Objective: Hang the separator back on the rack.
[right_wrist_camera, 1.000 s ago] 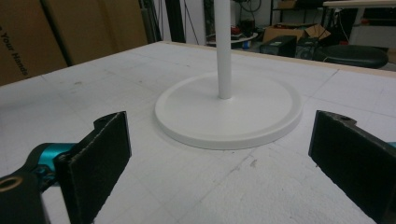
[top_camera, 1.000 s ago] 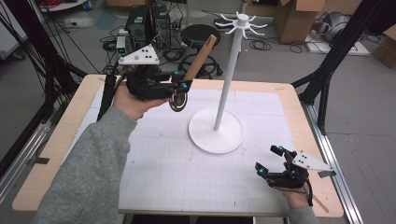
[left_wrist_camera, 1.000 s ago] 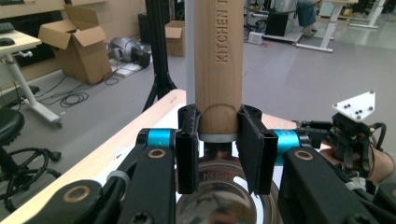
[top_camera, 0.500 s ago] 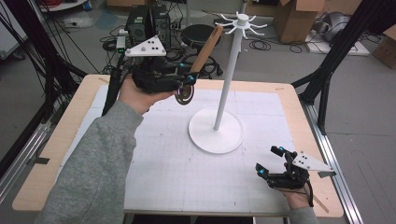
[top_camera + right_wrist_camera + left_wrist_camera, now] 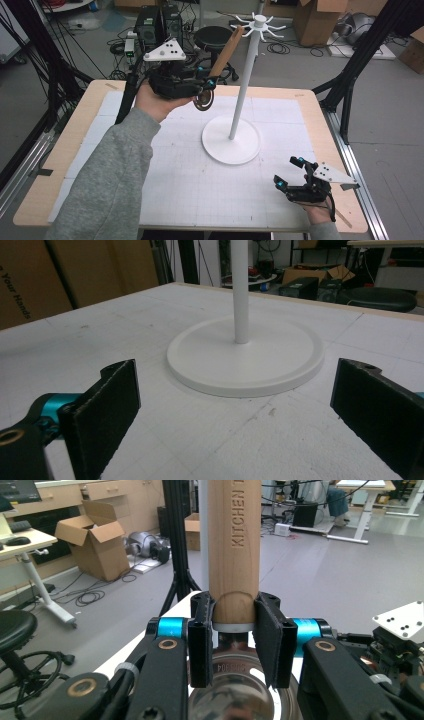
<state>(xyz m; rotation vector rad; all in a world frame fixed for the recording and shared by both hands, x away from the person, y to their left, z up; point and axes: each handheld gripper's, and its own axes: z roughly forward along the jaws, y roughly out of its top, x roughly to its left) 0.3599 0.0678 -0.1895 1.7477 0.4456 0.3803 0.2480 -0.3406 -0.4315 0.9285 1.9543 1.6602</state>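
Observation:
My left gripper (image 5: 206,87) is raised over the table's far left and is shut on a kitchen utensil where the wooden handle (image 5: 227,47) meets its round metal head (image 5: 203,101). The handle slants up to the right, its tip close to the hooks (image 5: 259,22) atop the white stand (image 5: 246,80). In the left gripper view the pads (image 5: 270,640) clamp the handle (image 5: 235,545), with the shiny head (image 5: 240,695) below them. My right gripper (image 5: 290,172) rests low at the table's near right, open and with nothing in it. In the right gripper view its jaws (image 5: 239,410) face the stand's round base (image 5: 245,357).
The stand's base (image 5: 231,140) sits mid-table on a white gridded mat (image 5: 165,175) with a wooden border. Black frame legs (image 5: 350,85) flank the table. A stool (image 5: 212,35), cables and cardboard boxes (image 5: 312,20) lie on the floor beyond the far edge.
The left gripper has shifted a little up and to the right with the utensil, bringing the handle's tip nearer the stand's hooks. The right gripper has stayed still.

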